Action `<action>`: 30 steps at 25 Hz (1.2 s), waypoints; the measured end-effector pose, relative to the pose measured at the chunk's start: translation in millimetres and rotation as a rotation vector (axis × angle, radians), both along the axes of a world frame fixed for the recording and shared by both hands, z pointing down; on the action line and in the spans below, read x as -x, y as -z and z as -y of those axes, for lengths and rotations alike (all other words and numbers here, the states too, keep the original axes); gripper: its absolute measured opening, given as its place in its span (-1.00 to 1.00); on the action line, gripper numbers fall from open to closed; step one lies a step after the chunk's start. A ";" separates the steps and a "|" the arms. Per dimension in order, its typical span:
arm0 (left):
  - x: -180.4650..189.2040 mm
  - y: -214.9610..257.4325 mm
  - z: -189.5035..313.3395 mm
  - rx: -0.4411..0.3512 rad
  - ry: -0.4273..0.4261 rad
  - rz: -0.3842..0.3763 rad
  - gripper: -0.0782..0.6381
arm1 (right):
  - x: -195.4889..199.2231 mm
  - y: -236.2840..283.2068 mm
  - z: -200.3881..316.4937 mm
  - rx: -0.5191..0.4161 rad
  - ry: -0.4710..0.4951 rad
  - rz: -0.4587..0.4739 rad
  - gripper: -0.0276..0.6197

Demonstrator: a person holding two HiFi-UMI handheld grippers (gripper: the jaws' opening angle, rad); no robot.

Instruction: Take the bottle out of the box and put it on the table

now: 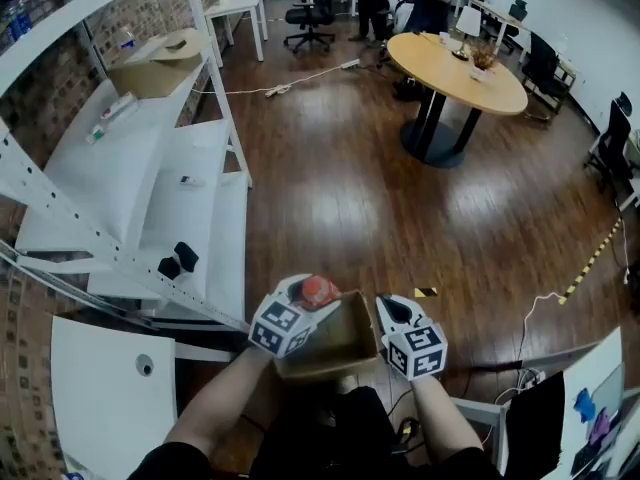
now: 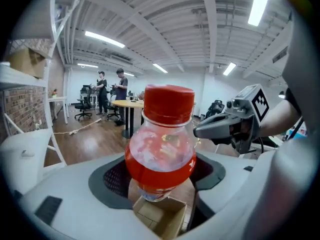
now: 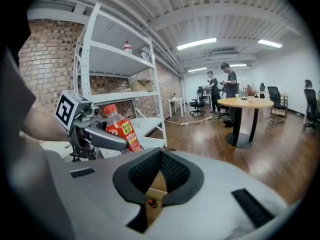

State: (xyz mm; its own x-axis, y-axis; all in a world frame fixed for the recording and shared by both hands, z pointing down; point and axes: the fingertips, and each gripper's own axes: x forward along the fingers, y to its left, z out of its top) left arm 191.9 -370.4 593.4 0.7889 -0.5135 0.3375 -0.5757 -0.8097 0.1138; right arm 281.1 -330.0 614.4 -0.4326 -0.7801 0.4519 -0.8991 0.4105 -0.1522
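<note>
Low centre of the head view: bottle [image 1: 318, 290] clamped about its rounded shoulder between the wide-set jaws of the left gripper [image 2: 159, 184], apparently just clear of the box [image 1: 338, 346] beneath. Pinched shut on a cardboard wall of that box: the right gripper [image 3: 156, 186]. Mostly full of red drink (so fairly heavy), smooth, slippery, slightly squashy plastic; best gripped firmly below the red cap [image 2: 168, 103] and kept upright.

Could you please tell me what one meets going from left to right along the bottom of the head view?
The white table, then the left gripper holding the bottle, the box, the right gripper.
</note>
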 end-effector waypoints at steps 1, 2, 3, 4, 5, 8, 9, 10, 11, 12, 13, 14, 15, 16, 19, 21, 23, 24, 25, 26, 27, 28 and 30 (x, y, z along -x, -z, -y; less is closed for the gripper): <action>8.2 25.3 -5.2 -0.010 0.018 -0.004 0.10 | 7.3 22.0 -7.2 -0.006 0.022 -0.006 -0.90; 16.5 48.5 -9.5 -0.022 0.037 -0.003 0.10 | 15.8 43.0 -13.0 -0.005 0.046 -0.005 -0.90; 25.1 69.4 -14.6 -0.033 0.056 0.000 0.10 | 25.4 62.2 -18.4 0.000 0.071 0.003 -0.90; 34.5 88.1 -21.6 -0.043 0.075 0.000 0.10 | 35.6 78.5 -24.1 0.003 0.098 0.014 -0.90; 45.1 104.7 -30.1 -0.048 0.093 -0.003 0.10 | 45.9 92.0 -30.0 0.000 0.124 0.025 -0.90; 81.1 142.1 -54.3 -0.049 0.159 -0.038 0.10 | 74.7 126.4 -43.6 -0.044 0.174 0.026 -0.90; 92.5 151.0 -59.8 -0.055 0.180 -0.045 0.10 | 84.3 135.7 -45.3 -0.064 0.186 0.019 -0.90; 103.5 158.1 -65.0 -0.068 0.198 -0.043 0.10 | 95.1 142.6 -46.5 -0.085 0.198 0.012 -0.90; 114.7 163.0 -71.3 -0.084 0.214 -0.032 0.10 | 107.6 146.6 -49.0 -0.101 0.214 0.009 -0.90; 126.3 165.8 -79.1 -0.099 0.230 -0.018 0.10 | 121.3 148.2 -53.6 -0.110 0.233 0.009 -0.90; 138.5 167.4 -87.5 -0.110 0.248 -0.007 0.10 | 135.2 148.4 -59.4 -0.115 0.255 0.010 -0.90; 151.0 169.3 -95.5 -0.117 0.269 -0.003 0.10 | 148.7 148.6 -64.7 -0.119 0.278 0.010 -0.90; 164.1 172.0 -102.4 -0.122 0.293 -0.004 0.10 | 162.1 149.8 -68.7 -0.125 0.301 0.012 -0.90; 177.6 175.3 -108.5 -0.125 0.319 -0.008 0.10 | 176.0 152.0 -71.7 -0.131 0.326 0.017 -0.90; 220.3 182.6 -127.7 -0.129 0.396 -0.013 0.10 | 222.6 156.7 -79.8 -0.138 0.405 0.029 -0.90; 251.2 184.2 -140.3 -0.130 0.457 -0.008 0.10 | 256.1 157.0 -84.6 -0.132 0.458 0.028 -0.90; 283.0 185.3 -151.3 -0.133 0.527 0.005 0.10 | 291.0 159.4 -90.1 -0.129 0.525 0.035 -0.90; 299.7 186.4 -156.1 -0.136 0.567 0.012 0.10 | 309.5 161.8 -93.3 -0.133 0.571 0.040 -0.90; 317.1 187.4 -161.1 -0.140 0.611 0.019 0.10 | 328.3 164.1 -96.9 -0.138 0.623 0.043 -0.90; 334.4 187.7 -166.8 -0.142 0.658 0.027 0.10 | 346.5 165.8 -100.7 -0.143 0.677 0.046 -0.90; 350.7 187.2 -173.0 -0.141 0.705 0.033 0.10 | 363.4 166.5 -104.2 -0.145 0.728 0.049 -0.90; 365.6 186.8 -179.1 -0.140 0.749 0.039 0.10 | 379.3 166.8 -106.7 -0.145 0.774 0.053 -0.90; 392.6 188.9 -189.6 -0.140 0.825 0.046 0.10 | 411.3 168.3 -110.8 -0.145 0.860 0.061 -0.90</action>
State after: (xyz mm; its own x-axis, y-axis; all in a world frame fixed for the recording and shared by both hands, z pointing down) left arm -200.7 -180.7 404.5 0.1289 -0.9596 0.2502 -0.9913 -0.1317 0.0056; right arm -130.2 -219.2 446.1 -0.9180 -0.2198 0.3300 -0.2604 0.9619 -0.0837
